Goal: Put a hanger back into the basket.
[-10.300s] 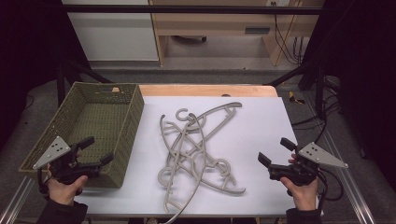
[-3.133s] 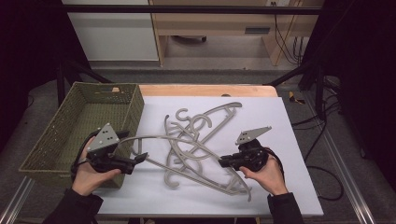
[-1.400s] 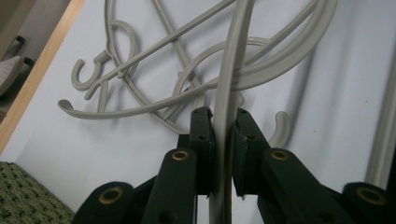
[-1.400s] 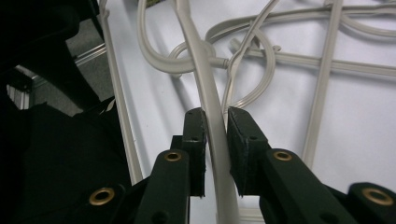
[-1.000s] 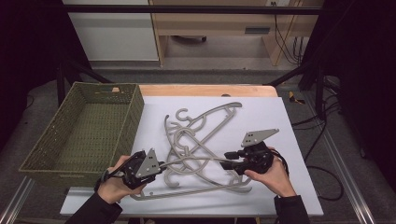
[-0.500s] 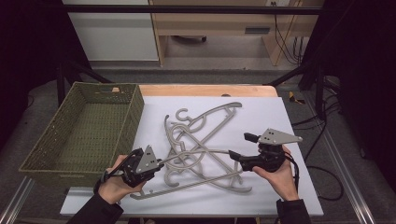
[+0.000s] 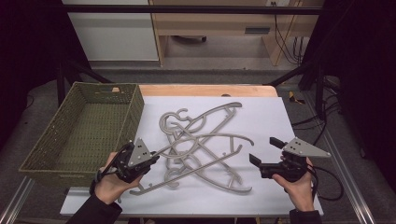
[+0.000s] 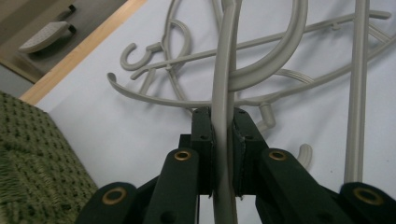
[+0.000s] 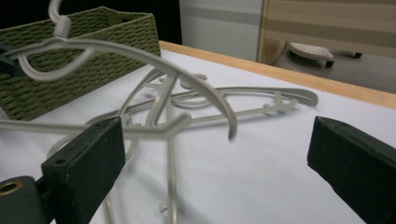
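Your left tool is clamping its pads together on the arm of one grey plastic hanger, near the counter's 8 o'clock corner. In the left gripper view the two black pads are pressing against that curved arm from both sides, and the held hanger is running straight out between them toward 12 o'clock. In the high view the hanger is sweeping from your left tool toward 2 o'clock, riding above the others, and its free end is hanging over the middle of the pile.

Your right tool is holding nothing: its jaws have just been opening and are standing wide apart, with no hanger between them. In the right gripper view its dark pads are framing bare white sheet, with the held hanger's tip hanging in the air farther off, clear of them. This tool is sitting at about 4 o'clock on the counter, just beside the pile and pointing toward 9 o'clock.

Beneath the held hanger, the pile of hangers is lying tangled on the white sheet at the centre of the counter. At 9 o'clock the green woven basket is resting, its near corner just beside your left hand.
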